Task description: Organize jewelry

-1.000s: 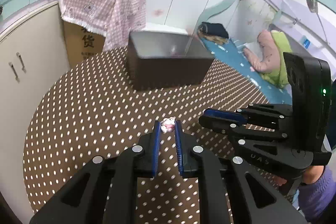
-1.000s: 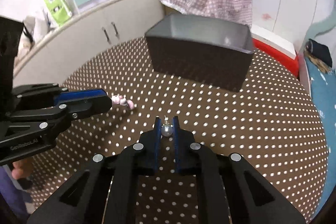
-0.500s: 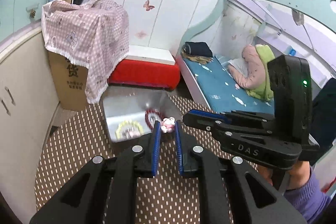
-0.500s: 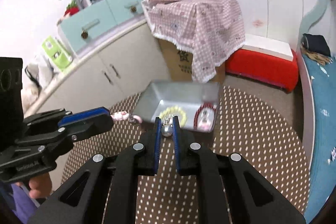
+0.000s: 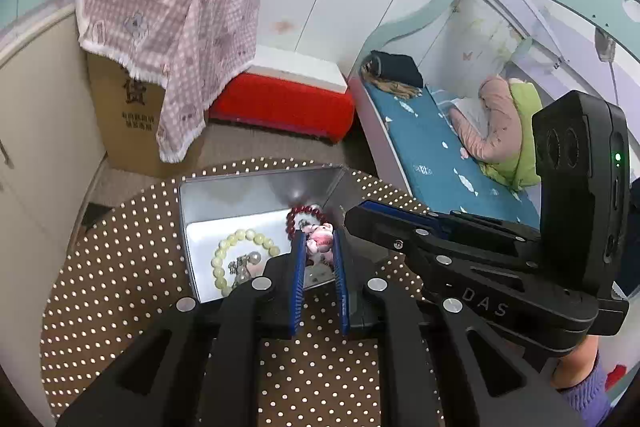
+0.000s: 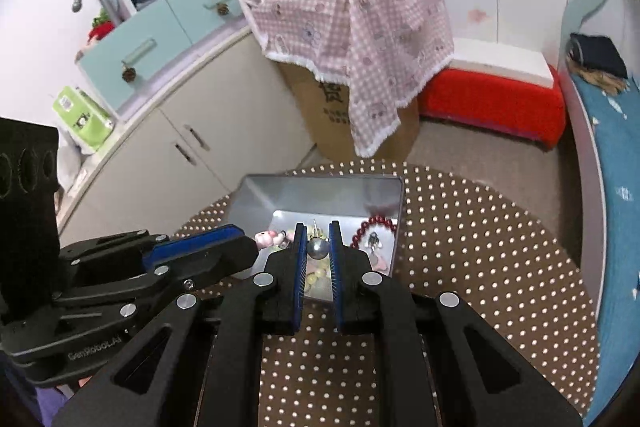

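An open metal tin [image 5: 256, 193] [image 6: 316, 189] stands on the round dotted table. It holds a pale yellow bead bracelet [image 5: 240, 251], a dark red bead bracelet [image 5: 306, 213] [image 6: 376, 227] and a small metal trinket [image 5: 242, 263]. My left gripper [image 5: 318, 247] is shut on a pink charm [image 5: 320, 241] and holds it above the tin's right part; the charm also shows in the right wrist view [image 6: 268, 239]. My right gripper [image 6: 318, 247] is shut on a grey pearl earring [image 6: 318, 249] above the tin, just right of the left gripper.
The brown white-dotted table [image 5: 120, 267] [image 6: 480, 247] ends just behind the tin. Beyond it are a cardboard box under a pink checked cloth [image 5: 168, 27], a red-and-white box [image 5: 288, 99], a white cabinet [image 6: 192, 131] and a bed [image 5: 440, 147].
Both grippers rose and tilted down with their pieces over the tin. The view went from the tin's side to its inside, which now lies right under the fingertips.
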### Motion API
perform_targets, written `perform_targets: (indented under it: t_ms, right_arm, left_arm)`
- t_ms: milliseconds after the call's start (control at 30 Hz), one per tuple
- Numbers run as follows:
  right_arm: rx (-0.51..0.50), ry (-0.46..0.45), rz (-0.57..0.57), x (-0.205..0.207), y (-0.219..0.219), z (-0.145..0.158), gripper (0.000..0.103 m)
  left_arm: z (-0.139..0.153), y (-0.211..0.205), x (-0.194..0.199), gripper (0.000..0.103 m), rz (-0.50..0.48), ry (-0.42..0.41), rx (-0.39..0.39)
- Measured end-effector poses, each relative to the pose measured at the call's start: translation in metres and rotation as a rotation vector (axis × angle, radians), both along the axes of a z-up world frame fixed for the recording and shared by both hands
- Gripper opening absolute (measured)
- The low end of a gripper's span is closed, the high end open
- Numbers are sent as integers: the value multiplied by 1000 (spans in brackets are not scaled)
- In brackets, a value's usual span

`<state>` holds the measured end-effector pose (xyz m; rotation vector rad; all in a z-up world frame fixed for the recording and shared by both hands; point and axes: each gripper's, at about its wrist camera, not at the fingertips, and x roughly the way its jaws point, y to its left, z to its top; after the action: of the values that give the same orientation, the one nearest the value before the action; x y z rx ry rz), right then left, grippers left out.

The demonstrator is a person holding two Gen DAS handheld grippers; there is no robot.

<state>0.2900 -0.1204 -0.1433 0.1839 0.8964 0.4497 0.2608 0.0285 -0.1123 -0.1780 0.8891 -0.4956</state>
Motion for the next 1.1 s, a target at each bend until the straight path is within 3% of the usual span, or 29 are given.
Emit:
perform_targets:
  t_ms: [267, 533, 567, 600, 667, 800, 867, 900, 967, 1100]
  right_arm:
    - [5, 48, -11, 6, 2, -22, 12]
    - [19, 50, -21, 3, -3, -24, 14]
    - [25, 49, -23, 3, -4, -22, 14]
    - [27, 45, -20, 2, -4, -21, 14]
    - [30, 37, -27, -2, -9, -19, 14]
    - [31, 10, -36, -11, -14, -8, 16]
    - [28, -12, -45, -20, -18, -1, 30]
    - [26, -31, -51, -26, -20, 4, 45]
    - [4, -70, -59, -39, -23, 15, 49]
    - [-34, -132, -61, -70, -23, 34, 60]
  left_arm:
    - [-18, 4, 8, 13, 22, 47, -10]
    - [-19, 4, 5, 14, 20, 47, -7]
    - [-18, 4, 5, 22, 25, 45, -4]
    - [-18, 6, 3, 37, 37, 39, -3]
    - [-14, 10, -2, 51, 60, 23, -15]
    - [-4, 17, -12, 61, 90, -12, -17]
    - [4, 19, -24, 68, 125, -60, 23]
    - [8, 21, -30, 74, 133, -84, 32]
    - [16, 23, -44, 83, 164, -129, 66]
    - [30, 25, -78, 84, 219, -203, 149]
